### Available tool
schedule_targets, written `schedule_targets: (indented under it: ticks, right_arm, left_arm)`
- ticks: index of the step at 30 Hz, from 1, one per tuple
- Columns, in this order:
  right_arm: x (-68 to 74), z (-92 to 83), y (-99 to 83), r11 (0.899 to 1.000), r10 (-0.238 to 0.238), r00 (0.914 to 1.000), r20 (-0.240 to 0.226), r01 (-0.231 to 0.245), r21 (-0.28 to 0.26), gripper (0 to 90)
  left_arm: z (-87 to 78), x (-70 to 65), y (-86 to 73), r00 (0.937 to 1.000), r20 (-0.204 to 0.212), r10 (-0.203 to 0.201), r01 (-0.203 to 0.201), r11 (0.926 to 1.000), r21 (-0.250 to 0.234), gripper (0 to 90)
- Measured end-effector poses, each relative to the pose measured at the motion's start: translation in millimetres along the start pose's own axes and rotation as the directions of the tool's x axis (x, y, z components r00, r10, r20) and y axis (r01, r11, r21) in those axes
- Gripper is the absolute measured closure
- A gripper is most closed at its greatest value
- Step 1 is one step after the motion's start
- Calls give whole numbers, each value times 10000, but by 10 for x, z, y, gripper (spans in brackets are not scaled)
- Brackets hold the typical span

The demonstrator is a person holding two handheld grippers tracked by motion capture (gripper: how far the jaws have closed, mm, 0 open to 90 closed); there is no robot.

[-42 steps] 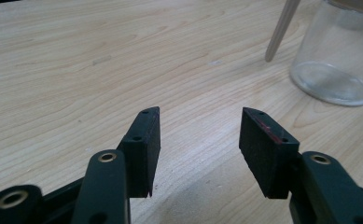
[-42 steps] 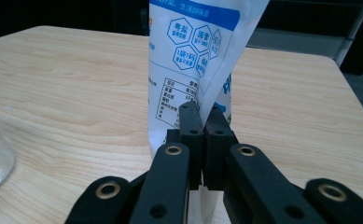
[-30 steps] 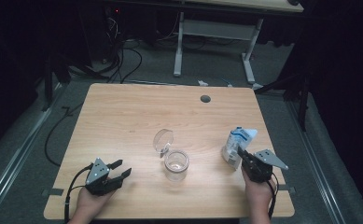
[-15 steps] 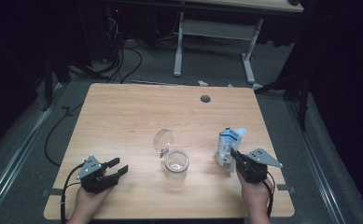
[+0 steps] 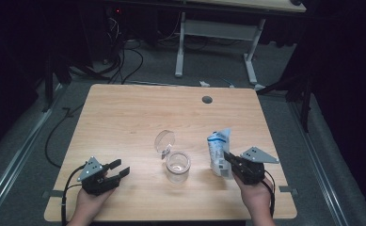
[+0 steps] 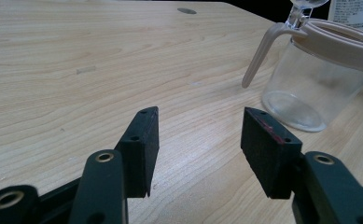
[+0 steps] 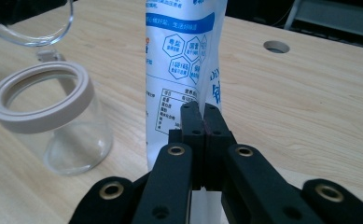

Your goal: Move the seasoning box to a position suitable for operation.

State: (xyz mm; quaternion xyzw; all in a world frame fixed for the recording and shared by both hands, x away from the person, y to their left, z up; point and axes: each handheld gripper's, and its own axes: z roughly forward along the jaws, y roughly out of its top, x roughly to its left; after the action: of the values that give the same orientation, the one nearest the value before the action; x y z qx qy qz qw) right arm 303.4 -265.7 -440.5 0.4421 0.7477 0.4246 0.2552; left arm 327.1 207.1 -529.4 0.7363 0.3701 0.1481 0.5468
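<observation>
The right gripper [image 5: 226,158] is clamped tight on the edge of a white-and-blue pouch [image 5: 218,150], holding it upright just right of the clear jar [image 5: 178,165], whose lid [image 5: 164,141] stands flipped open. The left gripper [image 5: 118,168] rests on the table [image 5: 124,113], jaws apart and empty, left of the jar.

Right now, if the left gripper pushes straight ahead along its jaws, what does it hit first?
Probably nothing soon: the open left gripper faces bare table. The clear jar sits right of that line, though depth is uncertain.
</observation>
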Motion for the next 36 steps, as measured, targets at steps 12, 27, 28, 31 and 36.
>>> schedule_targets:
  ticks: [12, 27, 28, 31, 36]
  right_arm:
    - [56, -61, 189, 9877, -673, 9969, -397, 722, 1385, 900]
    - [116, -50, 308, 9459, -1402, 9864, -861, 1591, 2827, 900]
    - [118, -49, 319, 9447, -1427, 9859, -869, 1619, 2851, 900]
    - [118, -49, 361, 9375, -1430, 9848, -984, 1667, 3055, 900]
    - [132, -38, 402, 9238, -1472, 9829, -1106, 1766, 3397, 900]
  left_arm:
    - [-1, -3, -1, 10000, 37, 31, -31, 10000, 16, 469]
    - [6, -24, -4, 9998, -5, 216, -215, 9997, 86, 467]
    - [6, -25, -4, 9998, -4, 220, -220, 9997, 83, 466]
    - [6, -27, -5, 9997, -4, 239, -239, 9997, 82, 466]
    - [7, -27, -5, 9997, 4, 253, -253, 9996, 87, 467]
